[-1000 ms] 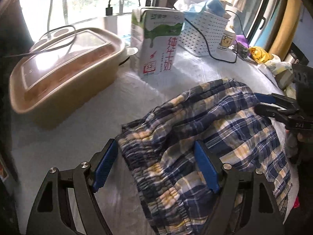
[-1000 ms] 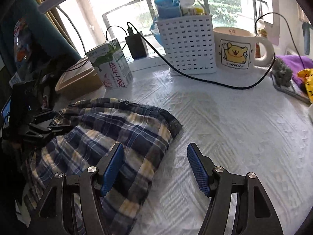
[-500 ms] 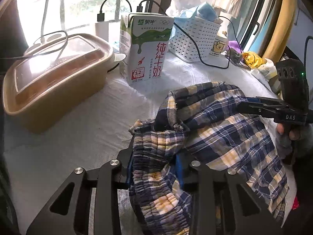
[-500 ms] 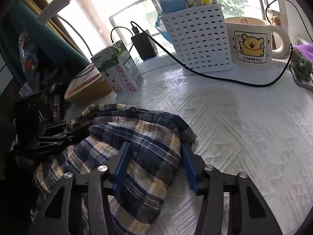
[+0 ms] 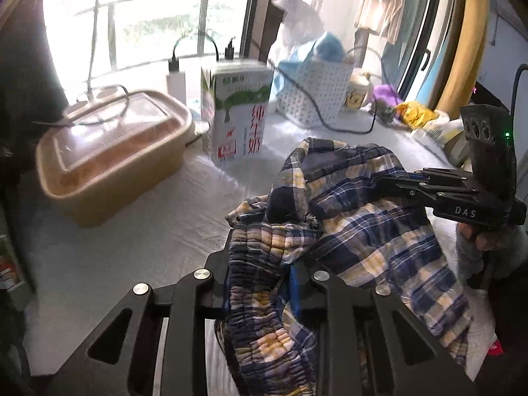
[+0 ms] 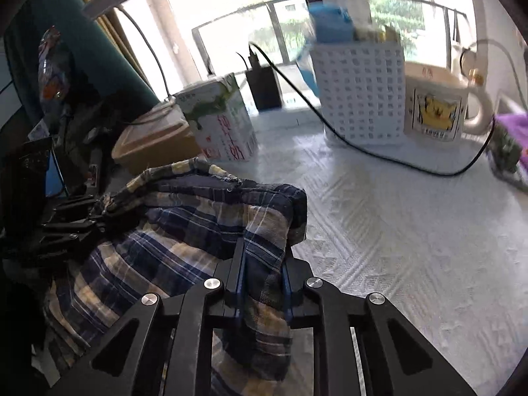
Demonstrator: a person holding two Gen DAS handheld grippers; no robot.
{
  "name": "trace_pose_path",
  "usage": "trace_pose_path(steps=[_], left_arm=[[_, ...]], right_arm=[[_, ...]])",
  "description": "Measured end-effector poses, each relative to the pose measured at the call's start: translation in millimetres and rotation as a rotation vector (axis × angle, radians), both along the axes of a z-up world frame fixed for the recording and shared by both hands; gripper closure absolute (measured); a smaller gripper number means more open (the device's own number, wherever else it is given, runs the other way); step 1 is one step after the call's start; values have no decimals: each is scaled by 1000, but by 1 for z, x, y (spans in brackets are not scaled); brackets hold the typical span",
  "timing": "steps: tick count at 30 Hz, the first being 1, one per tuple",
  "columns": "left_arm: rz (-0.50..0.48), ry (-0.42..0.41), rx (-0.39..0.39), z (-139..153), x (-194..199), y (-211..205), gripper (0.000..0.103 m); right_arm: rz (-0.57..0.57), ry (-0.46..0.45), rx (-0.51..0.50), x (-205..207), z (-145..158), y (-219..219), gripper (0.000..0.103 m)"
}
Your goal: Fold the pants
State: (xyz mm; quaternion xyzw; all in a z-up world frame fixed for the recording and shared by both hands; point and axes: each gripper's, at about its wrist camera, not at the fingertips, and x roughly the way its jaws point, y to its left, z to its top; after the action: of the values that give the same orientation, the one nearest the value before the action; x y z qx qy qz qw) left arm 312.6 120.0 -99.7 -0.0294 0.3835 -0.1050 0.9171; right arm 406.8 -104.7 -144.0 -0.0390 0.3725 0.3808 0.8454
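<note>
Partly hidden, the plaid pants lie bunched on the white-covered desk, their lower folds cut off at the bottom edge of both wrist views. The elastic waistband runs down between the blue pads of the left hand-held gripper, which is clenched on it; the pads are almost wholly buried in cloth. The right hand-held gripper is likewise clamped on a folded edge of the pants, with only thin strips of blue pad showing. Both views are smeared by motion, so the print on the milk carton is hard to read.

A second ago both pairs of jaws stood wide apart over cloth lying flat; they have just been closing, and now the fabric between them is gathered into a raised ridge lifted off the desk.

Seen from the left hand-held gripper, the right hand-held gripper reaches in from the right, level with the ridge, a gloved hand gripping its handle below (the wrist is out of frame). Ahead and to the left of the left hand-held gripper sit a lidded tan container and the carton; farther ahead, a white basket and a bear mug.
</note>
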Motion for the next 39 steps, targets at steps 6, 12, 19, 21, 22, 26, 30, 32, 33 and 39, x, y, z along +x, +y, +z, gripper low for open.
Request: trace_pose_path(steps=[6, 12, 19, 21, 22, 26, 30, 32, 33, 39], left_arm=[[43, -92, -6, 31, -31, 3, 79], [71, -177, 3, 60, -65, 2, 79], [86, -264, 11, 88, -102, 1, 79], [93, -292, 16, 97, -113, 1, 79], [96, -304, 19, 100, -119, 0, 79], [110, -355, 34, 117, -140, 0, 79], [136, -396, 45, 132, -161, 4, 79], [151, -419, 49, 139, -174, 7, 79], [159, -433, 50, 143, -181, 8, 79], [209, -511, 50, 164, -223, 23, 79]], right_arm=[[6, -149, -5, -37, 44, 0, 86], [25, -249, 13, -74, 81, -3, 86], [42, -347, 37, -113, 118, -5, 86], [44, -373, 43, -122, 126, -5, 86], [46, -388, 50, -129, 132, -5, 86], [60, -438, 73, -150, 149, -6, 86], [82, -490, 97, -172, 166, -5, 86], [97, -515, 104, -184, 175, -4, 86], [110, -538, 111, -193, 181, -3, 86], [181, -630, 163, -234, 208, 7, 86]])
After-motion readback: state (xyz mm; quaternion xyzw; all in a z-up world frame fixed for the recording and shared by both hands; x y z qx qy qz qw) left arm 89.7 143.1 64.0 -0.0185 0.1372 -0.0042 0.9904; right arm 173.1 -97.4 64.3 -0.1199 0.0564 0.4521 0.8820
